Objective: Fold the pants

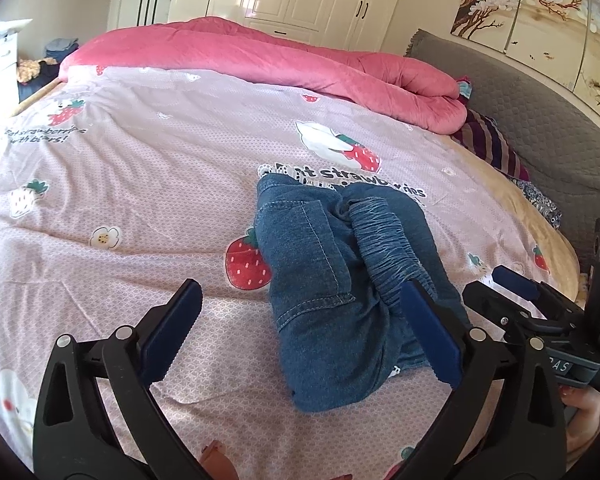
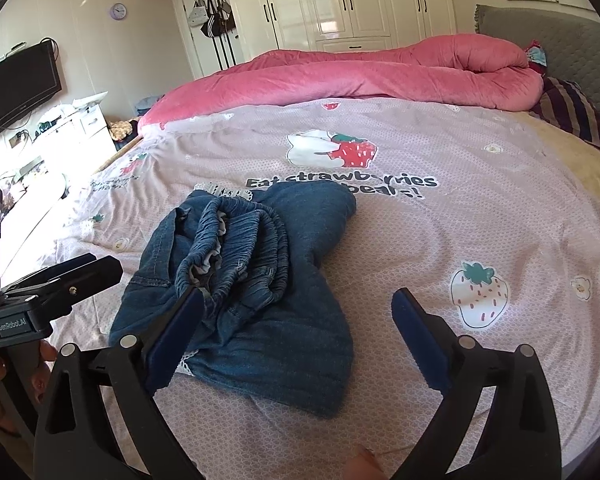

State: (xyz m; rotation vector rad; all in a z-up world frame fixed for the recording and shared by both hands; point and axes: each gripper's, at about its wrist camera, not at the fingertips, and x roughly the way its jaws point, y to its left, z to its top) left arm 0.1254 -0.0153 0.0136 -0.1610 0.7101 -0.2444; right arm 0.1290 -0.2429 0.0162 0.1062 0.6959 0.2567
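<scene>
A pair of blue denim pants [image 1: 320,264] lies folded into a thick bundle on the pink strawberry-print sheet [image 1: 140,200], with the gathered elastic waistband [image 1: 384,248] on top. My left gripper [image 1: 302,296] hovers just before the bundle, open, and its pads touch no cloth. In the right wrist view the same pants [image 2: 284,332] lie low and left of centre, with the waistband [image 2: 240,236] bunched up. My right gripper [image 2: 298,300] is open over the near end of the bundle, holding nothing. Each gripper also shows at the edge of the other's view: the right gripper [image 1: 516,292] and the left gripper [image 2: 60,276].
A rolled pink quilt [image 1: 300,60] runs along the far side of the bed. A striped pillow [image 1: 488,144] and a grey headboard [image 1: 520,100] stand to the right. White wardrobes [image 2: 340,0] line the back wall; a wall TV [image 2: 16,84] and white drawers [image 2: 80,120] are at left.
</scene>
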